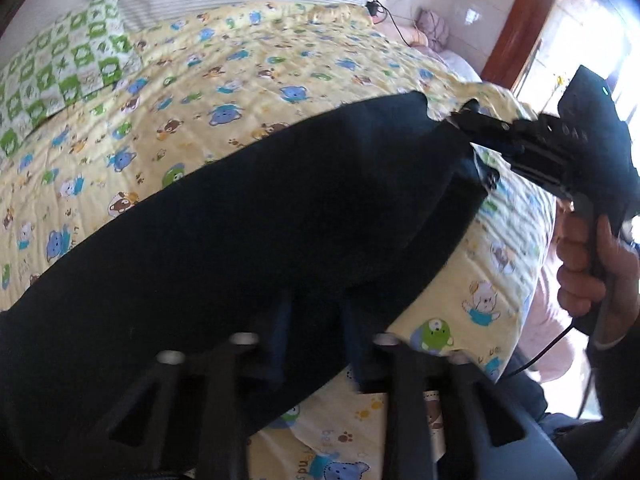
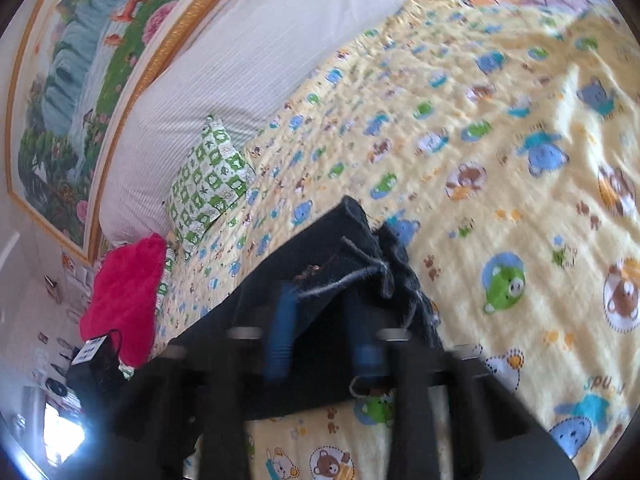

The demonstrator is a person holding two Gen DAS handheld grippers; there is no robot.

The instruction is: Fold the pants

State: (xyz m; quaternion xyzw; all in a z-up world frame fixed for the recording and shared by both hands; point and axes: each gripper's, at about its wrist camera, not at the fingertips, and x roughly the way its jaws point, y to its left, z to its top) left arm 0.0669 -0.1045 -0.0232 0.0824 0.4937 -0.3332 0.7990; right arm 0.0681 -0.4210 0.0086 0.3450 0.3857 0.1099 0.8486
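Both tongs are clamped on the dark pants [image 1: 256,216], which stretch across the yellow cartoon-print quilt [image 1: 248,60] between them. The left gripper [image 1: 312,320] has its fingers pinched together into the fabric just ahead of it. The right gripper [image 2: 324,320] is closed on the drawstring waistband [image 2: 360,264], the cord lying loose just past its blue pads [image 2: 282,336]. In the left wrist view the right gripper [image 1: 476,128] bites the far corner of the cloth, a hand [image 1: 588,268] behind it on the handle. This looks like the start of a fold: both ends taken, nothing doubled yet. Next, the two tongs should lift together, keep the cloth taut, and carry one edge over the other squarely.
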